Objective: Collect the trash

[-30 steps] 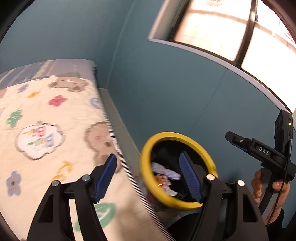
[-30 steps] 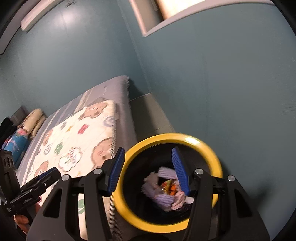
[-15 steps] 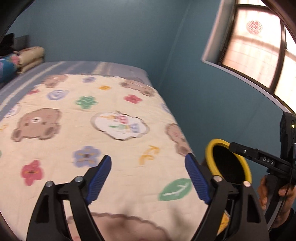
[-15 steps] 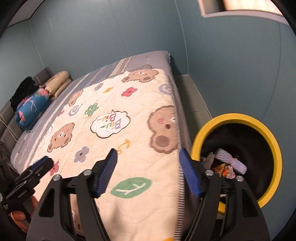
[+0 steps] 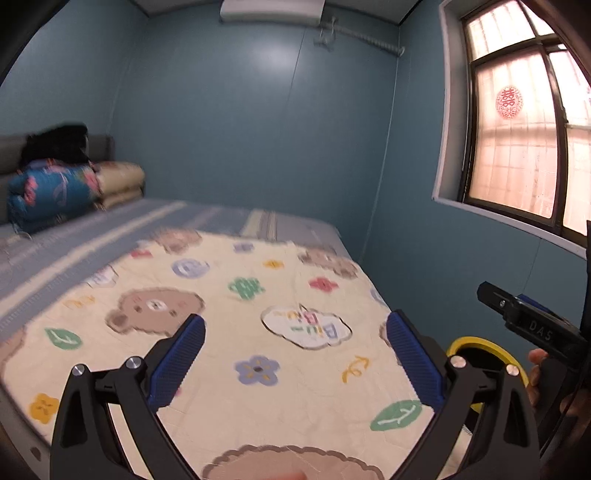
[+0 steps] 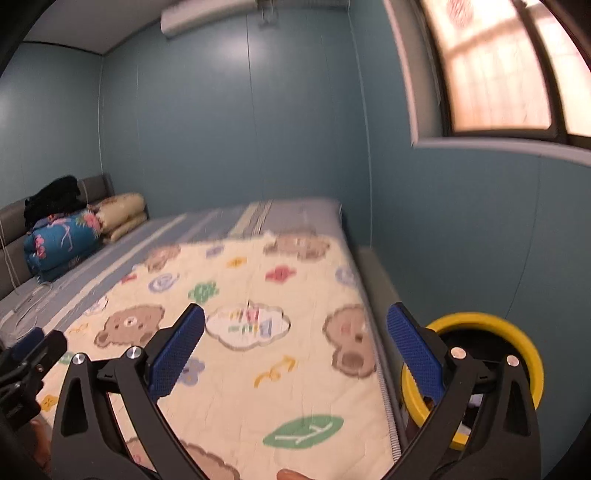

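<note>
A yellow-rimmed bin stands on the floor at the near right, just beside the bed's right edge and close to the blue wall. Its inside is dark, and the right gripper's own finger covers most of the opening, so I cannot tell what lies in it beyond a pale scrap at the bottom. From the left wrist view only an arc of the rim shows past the gripper. The left gripper hangs over the cream quilt, printed with bears, flowers and a cloud; its jaws are opening, very wide, with nothing between them. The right gripper does the same over the quilt's right part, jaws opening, nothing held. The quilt lies on a grey-blue striped sheet. At the far left, against the headboard, a folded blue flowered blanket sits beside a beige one, with dark clothing heaped on top. A window glows on the right wall, and an air conditioner is mounted high on the far wall.
</note>
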A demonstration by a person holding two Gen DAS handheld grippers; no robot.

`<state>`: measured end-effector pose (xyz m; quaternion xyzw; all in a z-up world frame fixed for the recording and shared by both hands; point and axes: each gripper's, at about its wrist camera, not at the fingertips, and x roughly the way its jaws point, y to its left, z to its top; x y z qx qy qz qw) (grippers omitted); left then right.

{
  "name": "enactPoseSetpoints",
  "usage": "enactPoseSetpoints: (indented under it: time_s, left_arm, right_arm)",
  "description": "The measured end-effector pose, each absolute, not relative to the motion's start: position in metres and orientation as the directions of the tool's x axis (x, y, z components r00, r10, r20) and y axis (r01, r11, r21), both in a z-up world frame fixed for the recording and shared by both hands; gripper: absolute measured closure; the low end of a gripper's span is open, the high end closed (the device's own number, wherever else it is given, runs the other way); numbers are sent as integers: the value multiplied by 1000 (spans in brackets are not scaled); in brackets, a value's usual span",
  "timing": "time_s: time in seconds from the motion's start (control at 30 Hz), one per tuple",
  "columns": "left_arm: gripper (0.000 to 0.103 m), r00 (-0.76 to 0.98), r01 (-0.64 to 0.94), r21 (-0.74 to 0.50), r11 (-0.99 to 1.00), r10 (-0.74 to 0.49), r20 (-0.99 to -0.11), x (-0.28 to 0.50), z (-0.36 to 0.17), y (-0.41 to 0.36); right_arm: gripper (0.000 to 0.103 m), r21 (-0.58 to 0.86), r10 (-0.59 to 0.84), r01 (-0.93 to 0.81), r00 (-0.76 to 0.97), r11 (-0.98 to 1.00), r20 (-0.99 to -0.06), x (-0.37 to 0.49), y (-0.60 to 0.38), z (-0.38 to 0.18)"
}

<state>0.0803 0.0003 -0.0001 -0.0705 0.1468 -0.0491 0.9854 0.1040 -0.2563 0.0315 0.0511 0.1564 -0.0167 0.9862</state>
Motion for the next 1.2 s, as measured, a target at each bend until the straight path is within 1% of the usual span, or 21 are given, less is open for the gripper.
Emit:
enactPoseSetpoints:
  time_s: [0.13,0.27,0.4,0.73,1.2]
  left_arm:
    - [8,971,35,-91,995,-56,-233,54,5,-8]
    - [8,972,25,-97,995,-47,-230,44,5,-8]
    - [8,969,17,-114,993,-44,-243,42,4,-6]
    - [8,966,-11,-137,991,-25,-259,44,-2,1]
    - [8,963,-17,-150,989,-24,-268,49,-4,4]
  right_arm:
    - [8,73,-42,62,968,995,-249,86,-251,29]
    - [8,54,-43,55,978,997,-203,72,-247,26]
    - [8,84,-13,32,974,996,-228,69,-251,19]
    - [8,70,16,2,966,998,-258,72,-247,0]
    - [8,80,25,-4,965,997,-262,75,-250,-4]
